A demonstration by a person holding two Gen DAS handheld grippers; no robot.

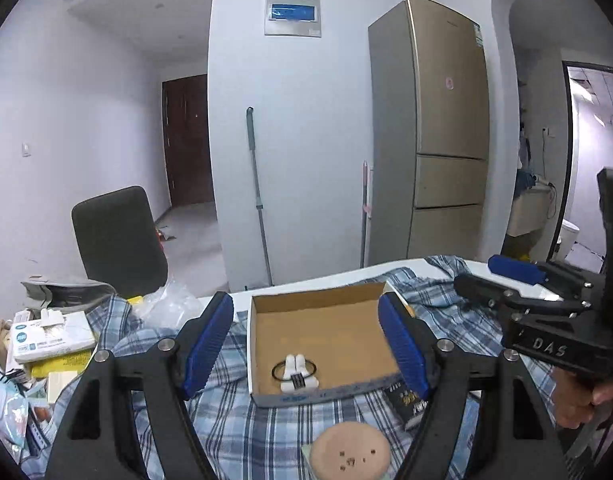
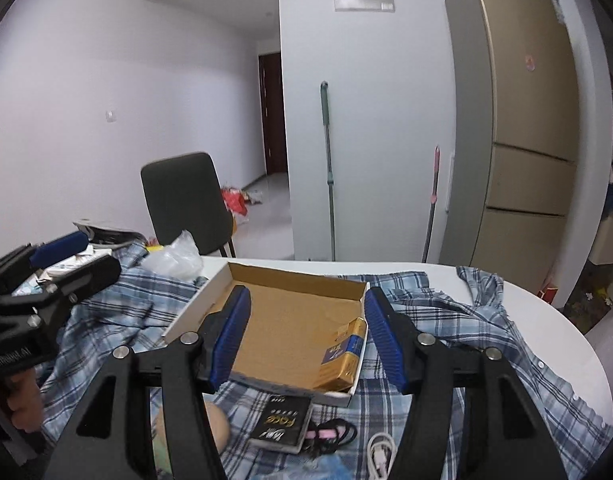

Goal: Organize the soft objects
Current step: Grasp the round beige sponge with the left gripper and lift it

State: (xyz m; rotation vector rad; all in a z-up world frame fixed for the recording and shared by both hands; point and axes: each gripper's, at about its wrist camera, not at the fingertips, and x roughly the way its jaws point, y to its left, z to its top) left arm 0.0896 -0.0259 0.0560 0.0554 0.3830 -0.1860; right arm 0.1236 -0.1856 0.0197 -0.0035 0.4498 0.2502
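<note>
Covering most of the white counter [image 2: 546,320] in the lower half of both views, a blue plaid shirt [image 1: 242,432] lies rumpled under a shallow cardboard box [image 1: 318,332] at centre. Inside the box, a gold packet [image 2: 344,364] leans at its right wall and a white bunny hair tie [image 1: 295,372] lies near its front edge. Both the left gripper [image 1: 306,348] and the right gripper [image 2: 306,338] hover with blue fingers [image 1: 208,344] spread, pinching nothing.
</note>
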